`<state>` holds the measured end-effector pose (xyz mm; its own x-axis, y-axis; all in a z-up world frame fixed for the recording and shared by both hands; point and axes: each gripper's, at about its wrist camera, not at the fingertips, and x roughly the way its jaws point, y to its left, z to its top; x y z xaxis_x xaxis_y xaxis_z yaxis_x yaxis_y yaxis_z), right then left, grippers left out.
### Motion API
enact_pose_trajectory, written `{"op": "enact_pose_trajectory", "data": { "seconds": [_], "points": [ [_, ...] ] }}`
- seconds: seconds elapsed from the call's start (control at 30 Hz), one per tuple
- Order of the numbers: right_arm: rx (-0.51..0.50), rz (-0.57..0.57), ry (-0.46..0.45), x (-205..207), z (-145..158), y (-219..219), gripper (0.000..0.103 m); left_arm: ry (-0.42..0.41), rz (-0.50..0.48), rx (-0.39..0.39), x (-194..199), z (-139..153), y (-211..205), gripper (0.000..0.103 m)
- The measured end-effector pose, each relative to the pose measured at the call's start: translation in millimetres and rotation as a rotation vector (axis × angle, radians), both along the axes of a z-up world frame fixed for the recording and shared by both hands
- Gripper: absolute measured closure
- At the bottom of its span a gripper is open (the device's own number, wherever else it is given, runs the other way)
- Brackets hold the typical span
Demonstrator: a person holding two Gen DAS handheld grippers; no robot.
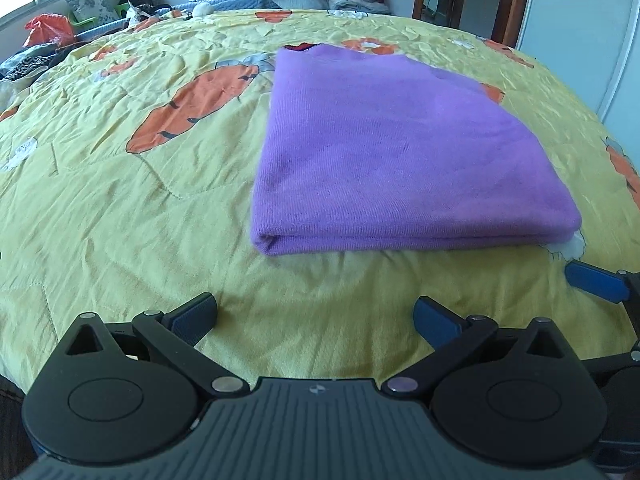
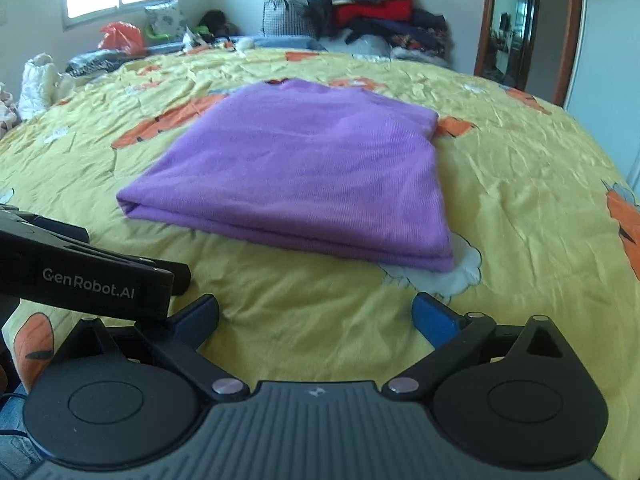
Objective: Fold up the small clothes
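A purple knit garment (image 1: pixel 392 152) lies folded into a flat rectangle on the yellow carrot-print bedspread (image 1: pixel 120 208); a bit of red and black shows at its far edge. The right wrist view shows the same purple garment (image 2: pixel 304 172) from its other side. My left gripper (image 1: pixel 316 320) is open, hovering short of the fold's near edge, with nothing between its blue pads. My right gripper (image 2: pixel 316 320) is open too, near the garment's right front corner. A blue fingertip (image 1: pixel 596 280) of the right gripper shows at the far right of the left wrist view.
The left gripper's black body (image 2: pixel 88 276) crosses the left side of the right wrist view. A heap of clothes (image 2: pixel 380 16) is piled against the far wall. An orange bag (image 1: pixel 48 30) and a cushion (image 1: pixel 90 4) lie by the window. A mirrored door (image 2: pixel 516 24) stands at the right.
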<state>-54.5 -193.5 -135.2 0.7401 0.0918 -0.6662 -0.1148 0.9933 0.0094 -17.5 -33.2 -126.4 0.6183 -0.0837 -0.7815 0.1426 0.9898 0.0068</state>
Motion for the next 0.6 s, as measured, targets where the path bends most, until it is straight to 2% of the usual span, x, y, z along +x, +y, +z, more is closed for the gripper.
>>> {"op": "enact_pose_trajectory", "data": {
  "seconds": [0.6],
  "points": [
    [0.003, -0.009, -0.016, -2.9, -2.0, 1.4, 0.000, -0.047, 0.007, -0.018, -5.9, -1.5, 1.4, 0.000]
  ]
}}
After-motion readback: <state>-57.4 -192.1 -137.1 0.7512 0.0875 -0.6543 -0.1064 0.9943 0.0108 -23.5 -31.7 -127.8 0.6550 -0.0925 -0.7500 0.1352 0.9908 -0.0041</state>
